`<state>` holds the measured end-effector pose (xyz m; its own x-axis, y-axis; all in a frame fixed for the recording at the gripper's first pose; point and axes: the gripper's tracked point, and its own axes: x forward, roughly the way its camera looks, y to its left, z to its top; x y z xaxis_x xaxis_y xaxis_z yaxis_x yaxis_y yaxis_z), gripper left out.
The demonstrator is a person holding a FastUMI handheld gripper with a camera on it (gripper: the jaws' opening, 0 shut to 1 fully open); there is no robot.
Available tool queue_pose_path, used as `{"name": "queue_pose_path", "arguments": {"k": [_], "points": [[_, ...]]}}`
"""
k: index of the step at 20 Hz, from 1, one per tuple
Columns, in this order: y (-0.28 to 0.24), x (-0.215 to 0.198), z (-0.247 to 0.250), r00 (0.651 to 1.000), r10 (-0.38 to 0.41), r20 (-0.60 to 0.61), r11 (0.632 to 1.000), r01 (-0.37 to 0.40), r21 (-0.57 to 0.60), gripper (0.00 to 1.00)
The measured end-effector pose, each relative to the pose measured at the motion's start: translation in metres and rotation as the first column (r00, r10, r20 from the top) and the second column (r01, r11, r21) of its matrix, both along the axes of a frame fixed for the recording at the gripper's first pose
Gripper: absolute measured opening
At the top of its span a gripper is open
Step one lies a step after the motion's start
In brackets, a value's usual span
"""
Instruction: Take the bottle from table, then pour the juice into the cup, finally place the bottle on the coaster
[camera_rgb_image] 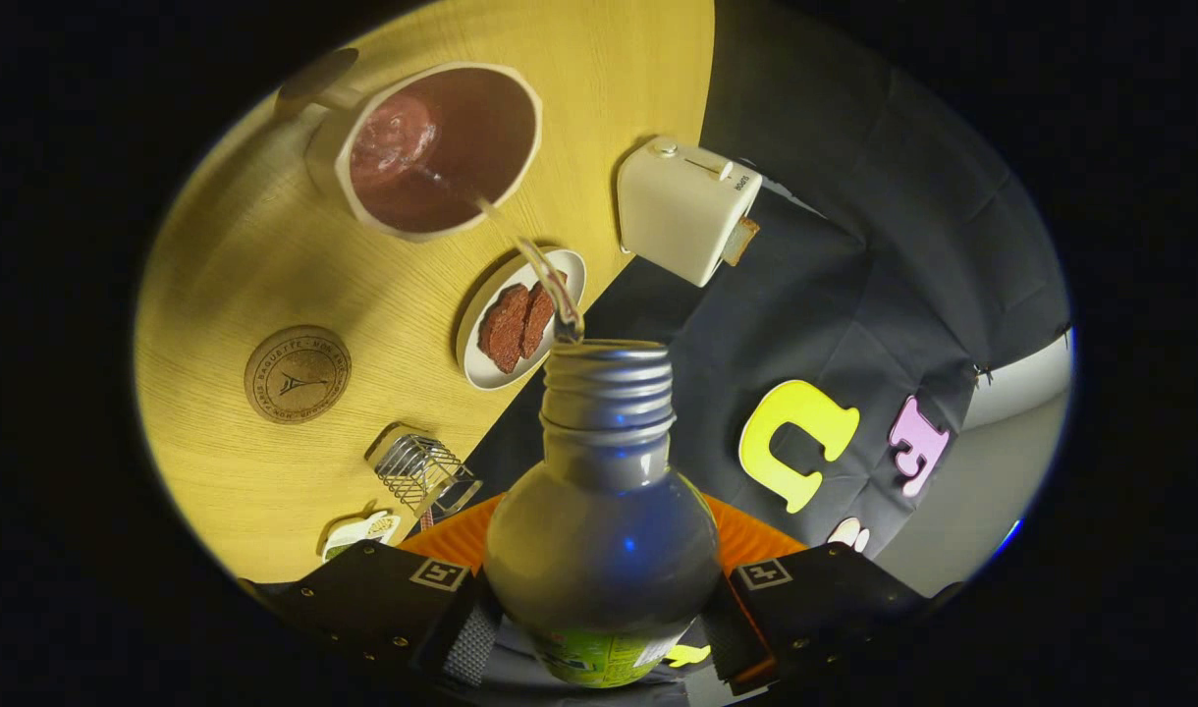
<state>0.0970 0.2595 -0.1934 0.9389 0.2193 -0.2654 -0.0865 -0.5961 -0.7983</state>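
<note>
My gripper (599,619) is shut on a clear, bulb-shaped bottle (604,511) with a threaded open neck, held tilted between the fingers. A thin stream of liquid (550,280) leaves the bottle's mouth and arcs into a white cup (432,147) beyond it on the yellow wooden table (245,255). The cup holds dark reddish juice with foam where the stream lands. A round cork coaster (297,374) lies on the table, apart from the cup and nearer to the fingers.
A white plate (518,319) with two reddish slices sits between the cup and the bottle's neck. A white toaster (685,206) with bread stands at the table's edge. A wire rack (417,471) and a small dish (361,533) lie near the fingers.
</note>
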Motion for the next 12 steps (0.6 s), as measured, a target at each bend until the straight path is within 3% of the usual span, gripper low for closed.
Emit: {"name": "queue_pose_path", "arguments": {"k": [12], "points": [[0.010, 0.005, -0.016, 0.999, 0.033, -0.033, 0.994, -0.037, -0.099, 0.83]]}}
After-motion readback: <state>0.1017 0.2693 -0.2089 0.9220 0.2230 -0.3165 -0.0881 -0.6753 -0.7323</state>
